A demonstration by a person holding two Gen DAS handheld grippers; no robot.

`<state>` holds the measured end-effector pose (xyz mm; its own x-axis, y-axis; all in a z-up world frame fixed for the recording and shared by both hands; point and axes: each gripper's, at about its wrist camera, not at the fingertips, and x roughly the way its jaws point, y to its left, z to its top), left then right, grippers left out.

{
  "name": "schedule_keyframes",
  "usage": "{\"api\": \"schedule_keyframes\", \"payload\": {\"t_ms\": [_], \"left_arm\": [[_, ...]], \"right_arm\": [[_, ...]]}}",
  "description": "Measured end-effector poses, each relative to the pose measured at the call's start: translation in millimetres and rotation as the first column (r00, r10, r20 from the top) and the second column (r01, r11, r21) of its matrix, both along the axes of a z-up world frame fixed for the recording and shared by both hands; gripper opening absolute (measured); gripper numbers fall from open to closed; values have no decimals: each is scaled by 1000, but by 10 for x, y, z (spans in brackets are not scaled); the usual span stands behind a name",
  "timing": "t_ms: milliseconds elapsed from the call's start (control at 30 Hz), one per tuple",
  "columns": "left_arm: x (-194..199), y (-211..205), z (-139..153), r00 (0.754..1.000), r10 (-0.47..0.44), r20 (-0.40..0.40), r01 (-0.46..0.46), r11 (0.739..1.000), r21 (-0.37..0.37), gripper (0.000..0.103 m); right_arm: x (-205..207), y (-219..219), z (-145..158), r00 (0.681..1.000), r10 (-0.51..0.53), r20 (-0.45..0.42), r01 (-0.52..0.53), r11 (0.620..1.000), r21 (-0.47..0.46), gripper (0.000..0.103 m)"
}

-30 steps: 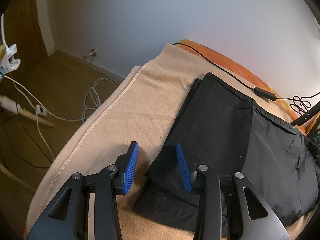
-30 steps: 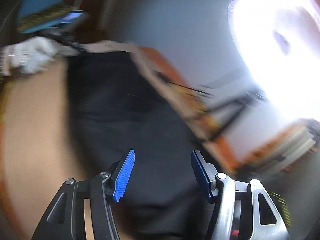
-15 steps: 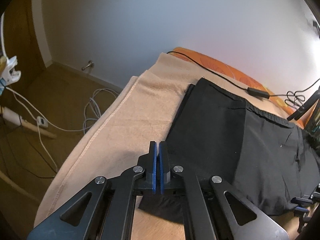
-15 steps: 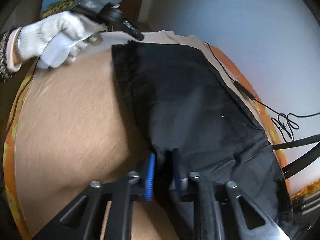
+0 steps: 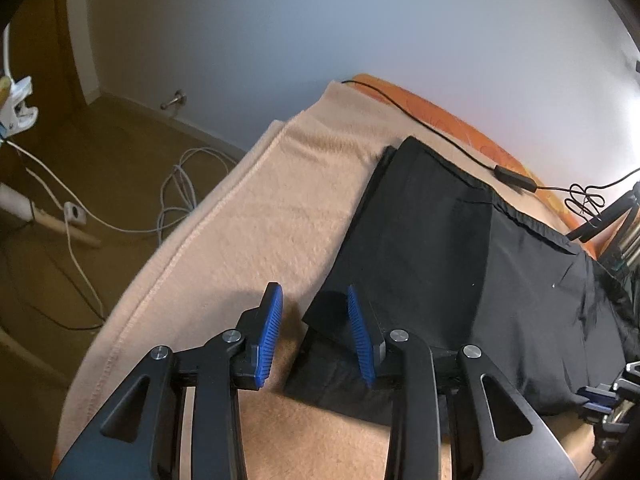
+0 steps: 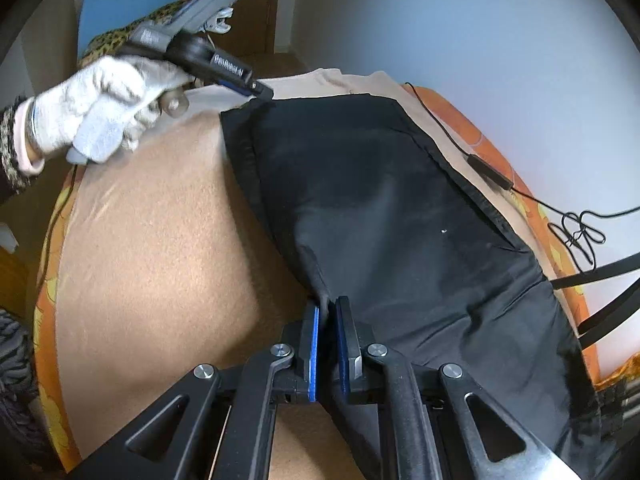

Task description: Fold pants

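Our right gripper (image 6: 328, 348) is clamped on the near edge of the black fabric pants (image 6: 400, 208) spread over the beige blanket (image 5: 280, 200); our left gripper (image 5: 314, 332) gapes at their corner, holding nothing, so lifting now would likely drag the fold askew.

matt black cloth pants (image 6: 380, 200), fuzzy beige blanket (image 5: 280, 208), ribbed blue plastic pads (image 5: 270, 332)

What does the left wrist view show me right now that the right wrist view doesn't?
Only the left wrist view: the left gripper open at the near corner of the pants, holding nothing, plus white cables on the floor.

Only the right wrist view: the right gripper shut on the pants edge, and the gloved hand holding the other gripper at the far corner.

Both: the black pants on the beige blanket and the black cord along the far side.
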<state>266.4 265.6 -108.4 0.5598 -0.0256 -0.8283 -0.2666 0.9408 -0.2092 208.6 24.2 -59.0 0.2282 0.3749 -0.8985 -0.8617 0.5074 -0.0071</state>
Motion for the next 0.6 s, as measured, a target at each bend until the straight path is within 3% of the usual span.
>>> {"api": "schedule_keyframes", "payload": {"t_ms": [67, 100, 133, 233, 400, 600], "left_arm": [[2, -41, -14, 1000, -7, 8, 7, 1000, 16, 31], [-2, -61, -8, 1000, -10, 15, 10, 1000, 26, 26], [-3, -79, -4, 999, -22, 26, 21, 1000, 18, 11], [-4, -91, 33, 999, -25, 47, 25, 1000, 18, 4], [-84, 33, 154, 996, -6, 89, 10, 999, -40, 3], [-225, 61, 322, 990, 10, 138, -7, 1000, -21, 3]], "right_arm": [[17, -23, 11, 1000, -4, -12, 4, 1000, 7, 6], [16, -24, 8, 1000, -3, -11, 3, 1000, 6, 6], [15, -27, 5, 1000, -1, -12, 1, 1000, 6, 6], [21, -27, -4, 1000, -6, -16, 6, 1000, 6, 6], [60, -60, 55, 999, -32, -30, 33, 999, 35, 5], [79, -71, 180, 998, -38, -46, 41, 996, 76, 2]]}}
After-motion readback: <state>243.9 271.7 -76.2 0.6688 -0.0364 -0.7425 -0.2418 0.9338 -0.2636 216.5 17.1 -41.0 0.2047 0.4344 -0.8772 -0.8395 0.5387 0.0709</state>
